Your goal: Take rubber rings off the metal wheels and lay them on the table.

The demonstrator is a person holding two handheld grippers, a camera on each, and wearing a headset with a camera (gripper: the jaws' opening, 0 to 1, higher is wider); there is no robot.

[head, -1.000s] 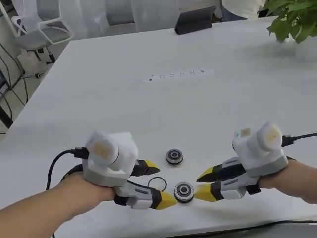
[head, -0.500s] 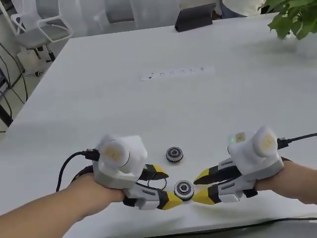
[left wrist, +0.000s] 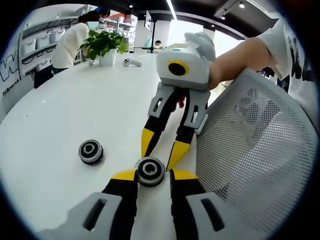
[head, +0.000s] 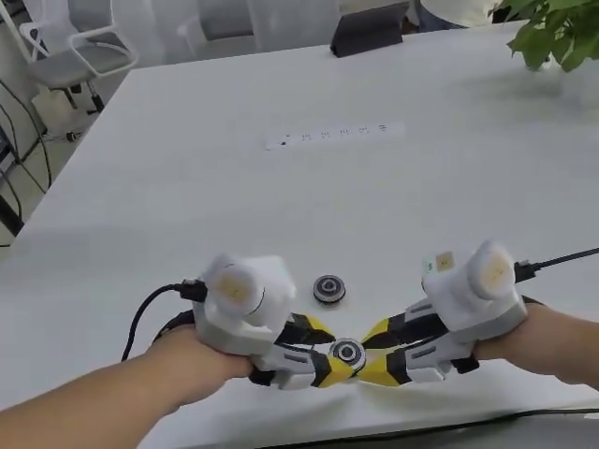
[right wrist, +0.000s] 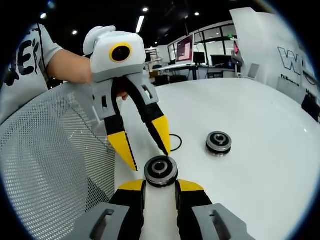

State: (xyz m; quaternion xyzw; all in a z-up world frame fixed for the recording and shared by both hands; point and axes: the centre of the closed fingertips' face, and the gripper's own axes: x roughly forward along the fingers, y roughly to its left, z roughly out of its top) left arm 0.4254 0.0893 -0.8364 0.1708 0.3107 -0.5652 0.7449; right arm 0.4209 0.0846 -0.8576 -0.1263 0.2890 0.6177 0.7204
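Two metal wheels with black rubber rings lie on the white table point(head: 281, 206). The near wheel point(head: 347, 354) sits between both grippers. My left gripper point(head: 329, 349) is open, and its yellow tips flank the near wheel point(left wrist: 150, 171) closely on both sides. My right gripper point(head: 369, 350) faces it from the other side, also open, its tips right at the edge of the same wheel point(right wrist: 161, 171). The second wheel point(head: 328, 288) lies alone a little farther back. A loose black ring point(right wrist: 174, 142) lies flat behind the left gripper's fingers, partly hidden.
A white mesh chair back point(left wrist: 250, 160) stands close to the table's near edge. A strip with sockets point(head: 325, 137) lies mid-table. A dark tablet stand point(head: 370, 37) and a green plant point(head: 552, 33) are at the far side.
Both grippers have closed in on the near wheel from opposite sides. Their tips were a short way off it and now meet it. The wheels have not moved.
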